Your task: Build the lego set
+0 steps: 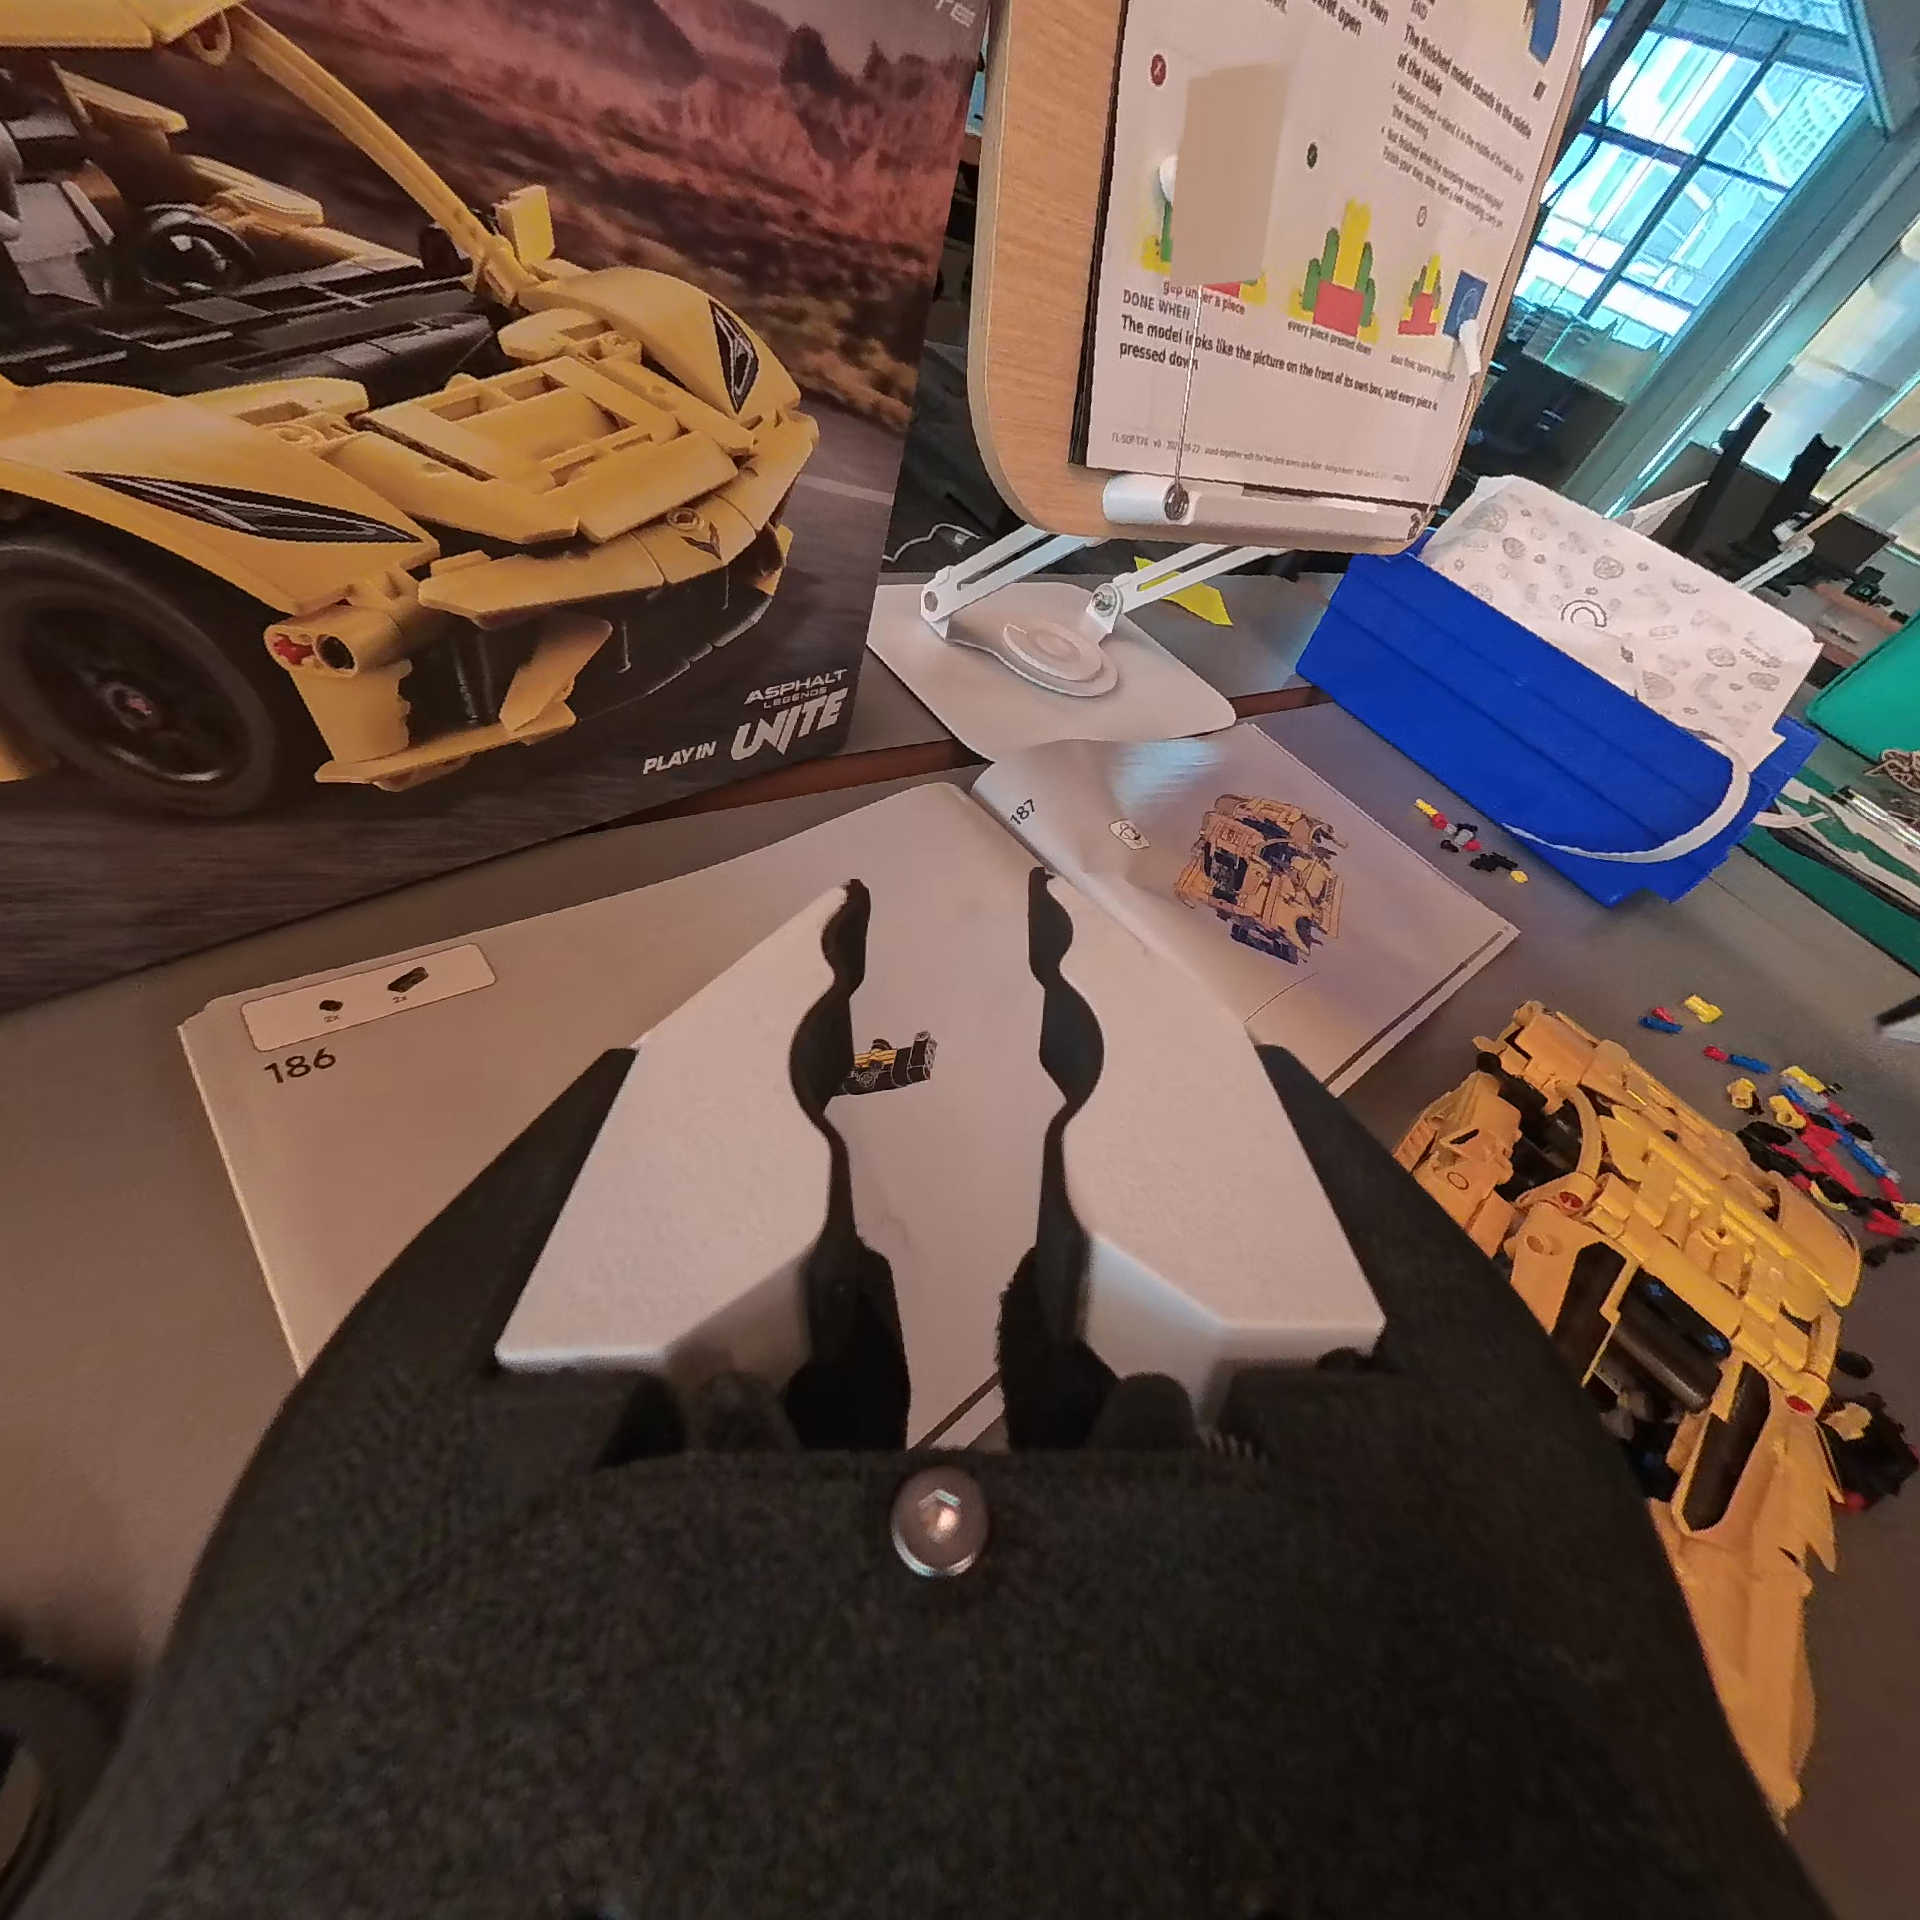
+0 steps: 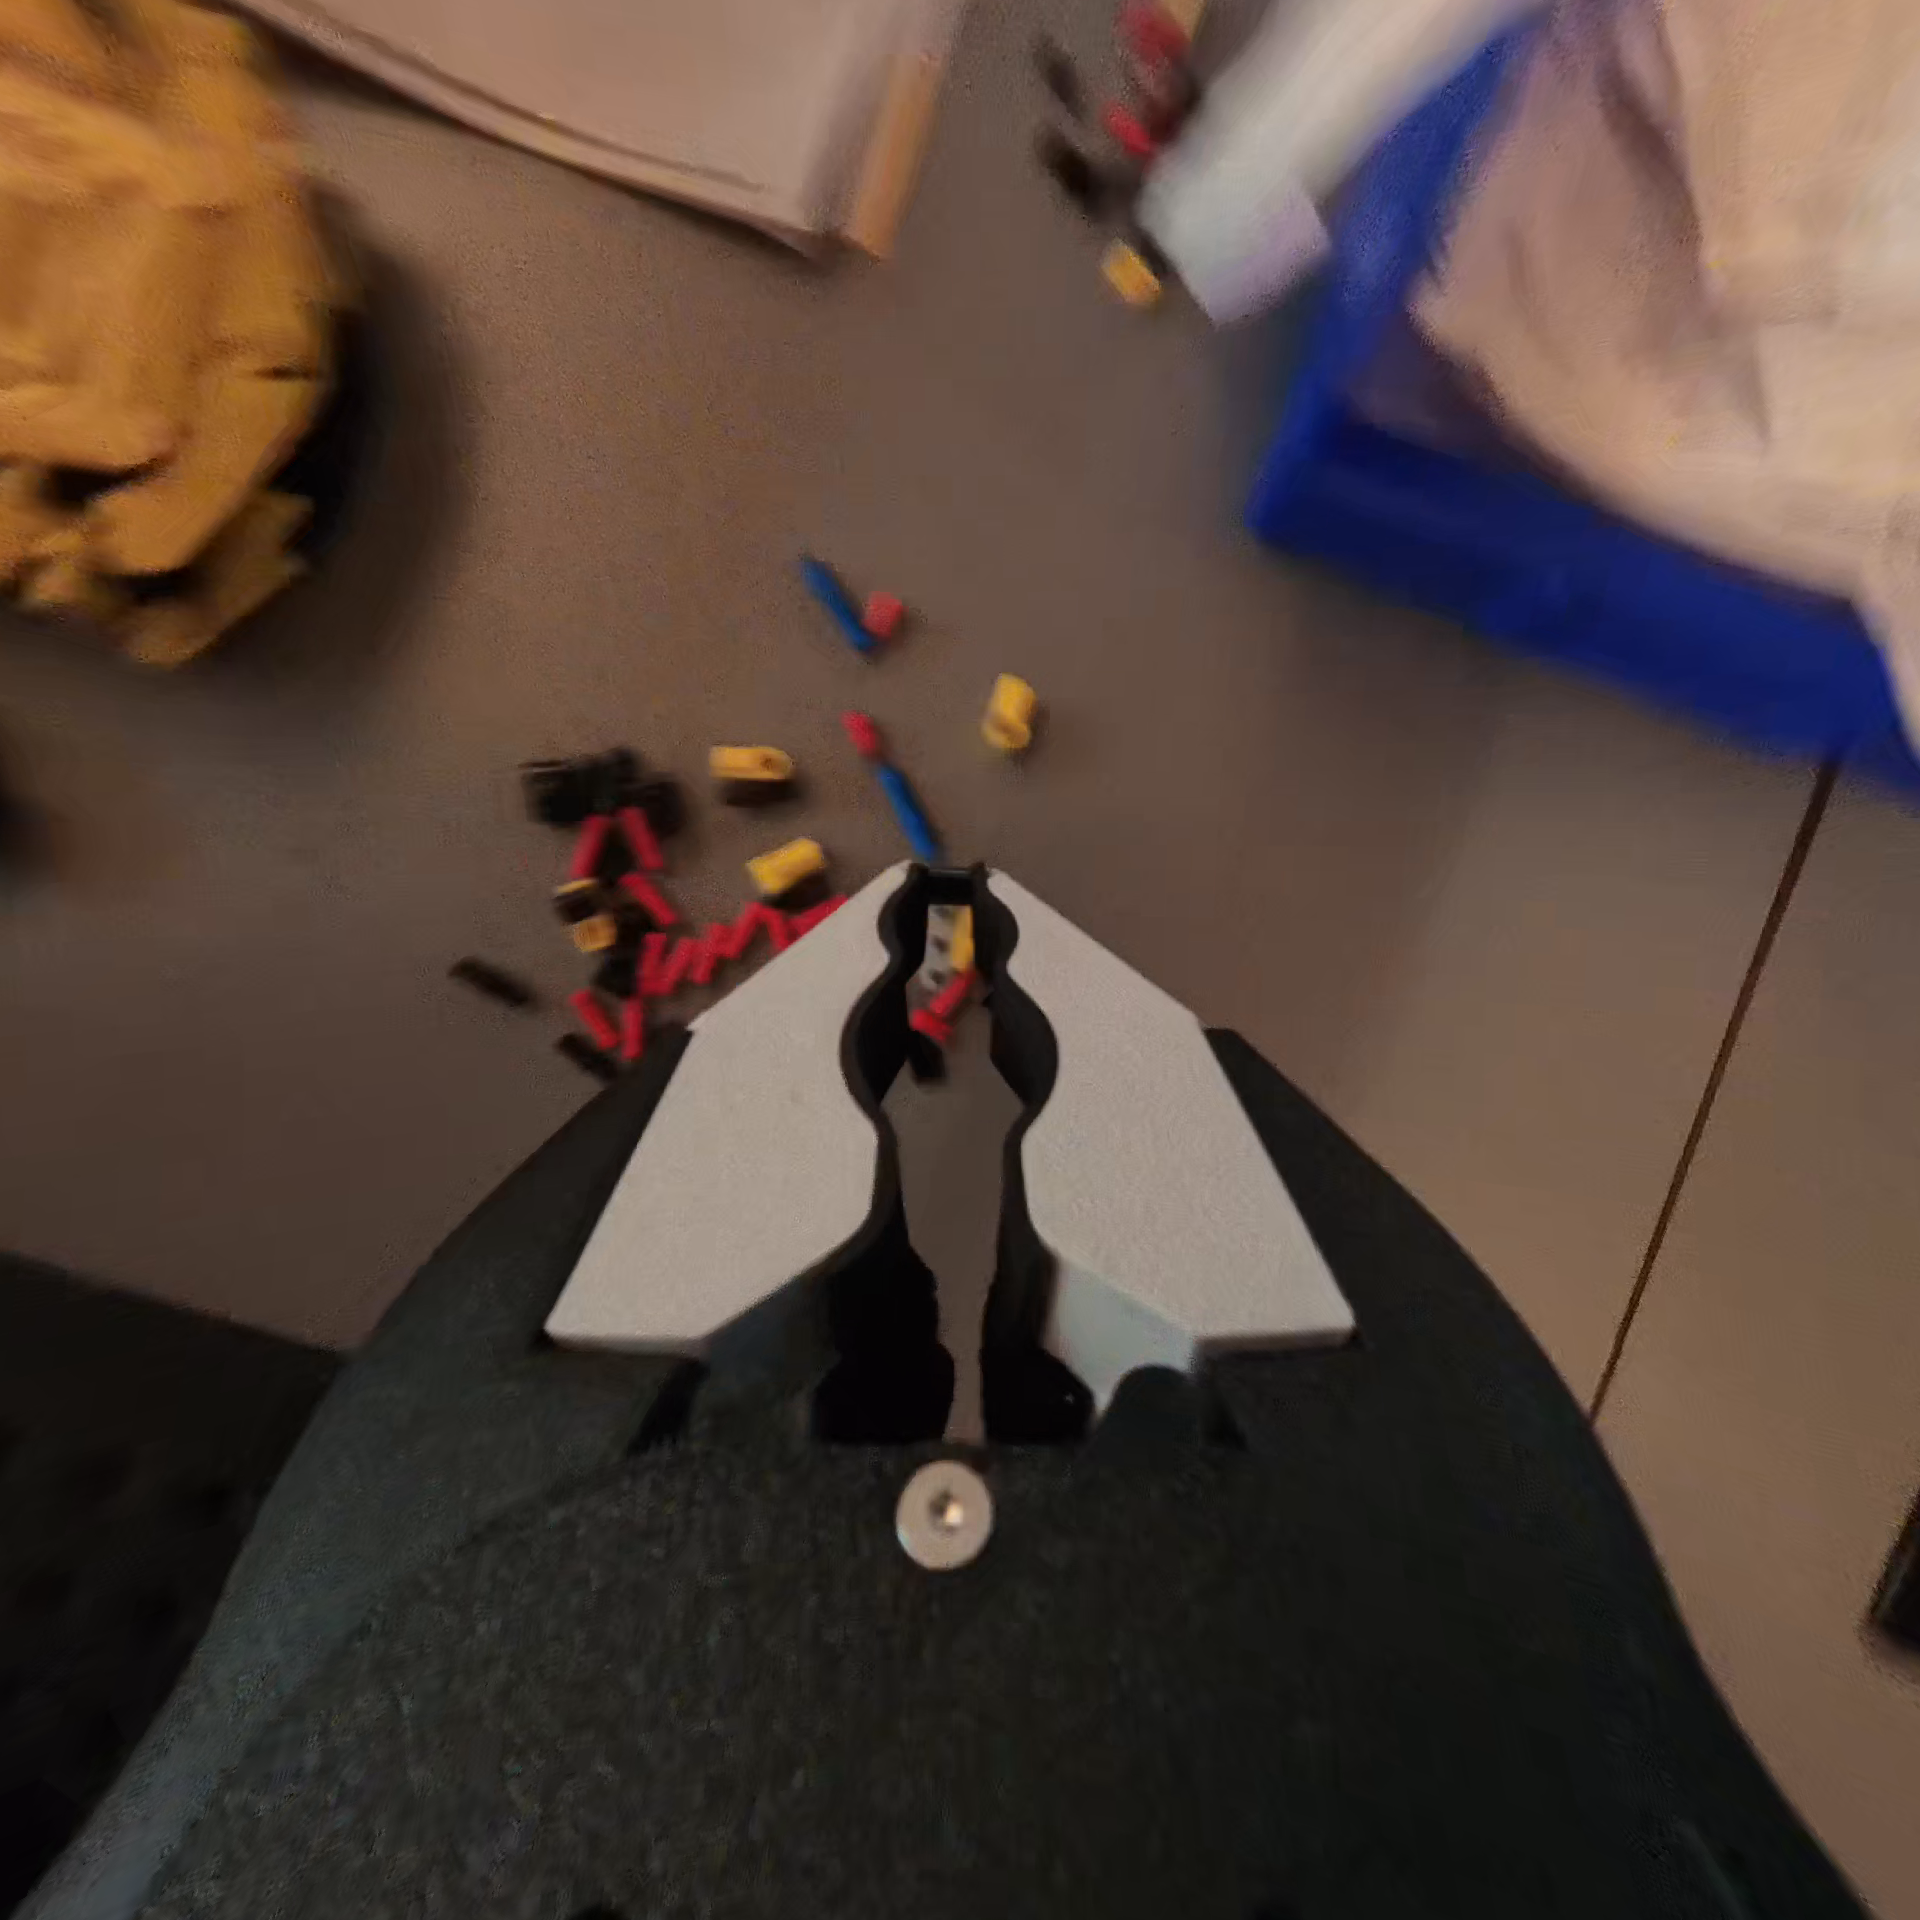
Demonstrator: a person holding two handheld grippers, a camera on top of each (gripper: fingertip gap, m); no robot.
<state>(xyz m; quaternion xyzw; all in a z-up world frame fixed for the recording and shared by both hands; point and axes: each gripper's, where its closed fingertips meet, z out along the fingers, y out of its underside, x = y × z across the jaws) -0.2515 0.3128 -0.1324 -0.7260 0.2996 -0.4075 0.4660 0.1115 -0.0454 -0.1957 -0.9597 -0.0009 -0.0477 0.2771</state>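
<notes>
Pinching a small black plastic lego piece (image 2: 943,883), your right gripper (image 2: 945,878) hovers above the scattered loose pieces (image 2: 665,914); your left gripper (image 1: 945,894) gapes empty.

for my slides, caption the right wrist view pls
Right gripper pinching a small black piece above loose lego pieces on the table.

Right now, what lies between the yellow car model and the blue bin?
In the left wrist view, loose small pieces lie scattered on the table beside the yellow car model; another cluster sits by the blue bin.
</notes>
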